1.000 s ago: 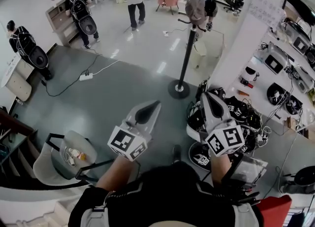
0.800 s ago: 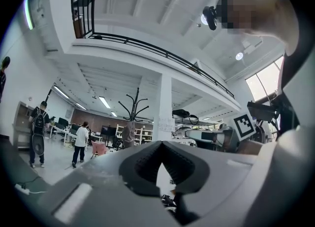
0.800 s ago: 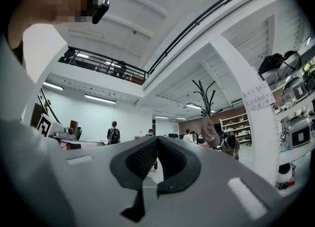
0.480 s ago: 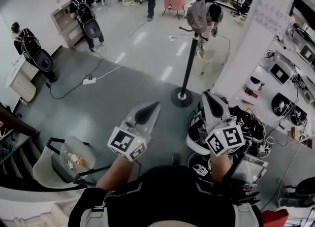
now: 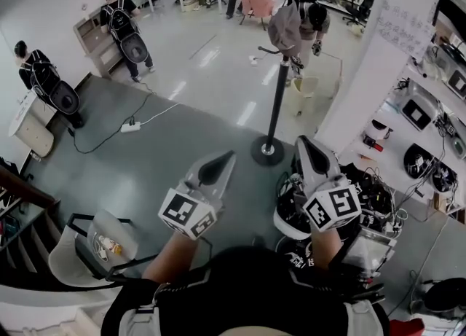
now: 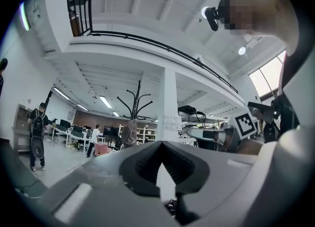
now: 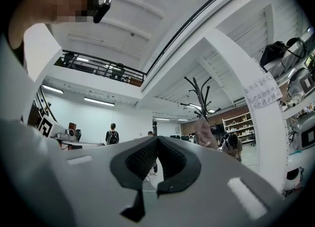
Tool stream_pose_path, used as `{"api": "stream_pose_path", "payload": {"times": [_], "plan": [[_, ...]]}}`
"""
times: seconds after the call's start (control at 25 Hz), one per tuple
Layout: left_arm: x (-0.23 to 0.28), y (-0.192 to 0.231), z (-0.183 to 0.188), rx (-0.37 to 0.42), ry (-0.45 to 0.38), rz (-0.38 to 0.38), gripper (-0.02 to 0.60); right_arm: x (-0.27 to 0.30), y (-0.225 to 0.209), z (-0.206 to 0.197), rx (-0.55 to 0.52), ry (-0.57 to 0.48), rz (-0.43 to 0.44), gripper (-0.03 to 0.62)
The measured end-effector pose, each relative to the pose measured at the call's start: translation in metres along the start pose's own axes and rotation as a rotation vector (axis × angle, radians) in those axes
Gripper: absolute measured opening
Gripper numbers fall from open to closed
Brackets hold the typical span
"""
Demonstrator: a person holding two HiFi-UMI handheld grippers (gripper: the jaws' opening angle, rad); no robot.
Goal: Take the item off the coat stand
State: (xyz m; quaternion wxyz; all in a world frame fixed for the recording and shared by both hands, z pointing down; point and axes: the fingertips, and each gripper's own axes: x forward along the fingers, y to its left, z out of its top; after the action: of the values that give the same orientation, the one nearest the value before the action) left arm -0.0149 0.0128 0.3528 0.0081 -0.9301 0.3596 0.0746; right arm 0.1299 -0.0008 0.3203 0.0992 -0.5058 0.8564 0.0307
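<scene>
1. Grey floor [image 5: 145, 174] is seen across the lower half of the head view, w/ paler glossy flooring beyond it. A white pillar [image 5: 364, 57] is set at upper right.
2. A black coat stand [image 5: 277, 94] is seen upright at top centre, its round base planted near the edge of the grey floor.
3. A grey-brown cloth item [image 5: 285, 25] is hung on the stand's upper hooks, top centre of frame. It is also caught left of centre in the left gripper view [image 6: 130, 131] & right of centre in the right gripper view [image 7: 205, 132].
4. Left gripper [image 5: 226, 158]: jaws are pressed together w/ nothing btwn them. It is held at lower centre, pointed toward the stand & well apart from it.
5. Right gripper [image 5: 303, 145]: jaws are likewise closed tip to tip & empty. It is held just right of the left one, clear of the stand.
6. A person in black gear [image 5: 124, 28] is seen at upper left, another person [image 5: 47, 83] at the left edge. A power strip [image 5: 129, 127] w/ cable is laid on the floor nearby.
7. A pale chair [image 5: 95, 243] is placed at lower left. Benches [image 5: 429, 145] loaded w/ equipment & cables are ranged along the right edge.
</scene>
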Motion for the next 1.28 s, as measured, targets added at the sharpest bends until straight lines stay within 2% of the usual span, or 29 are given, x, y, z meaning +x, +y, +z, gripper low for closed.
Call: {"api": "stream_pose_path", "payload": {"times": [0.4,0.92,1.28], "plan": [[0.047,0.007,-0.009,-0.008,0.016,0.018,0.018,0.016,-0.045,-0.004,0.011,0.006,0.015,0.009],[0.1,0.006,-0.017,0.019,0.034,0.045,0.018,0.029,-0.1,-0.006,0.033,-0.001,0.042,0.009],[0.12,0.01,-0.019,0.045,0.05,0.051,0.018,0.04,-0.118,-0.008,0.045,-0.005,0.06,0.009]]}}
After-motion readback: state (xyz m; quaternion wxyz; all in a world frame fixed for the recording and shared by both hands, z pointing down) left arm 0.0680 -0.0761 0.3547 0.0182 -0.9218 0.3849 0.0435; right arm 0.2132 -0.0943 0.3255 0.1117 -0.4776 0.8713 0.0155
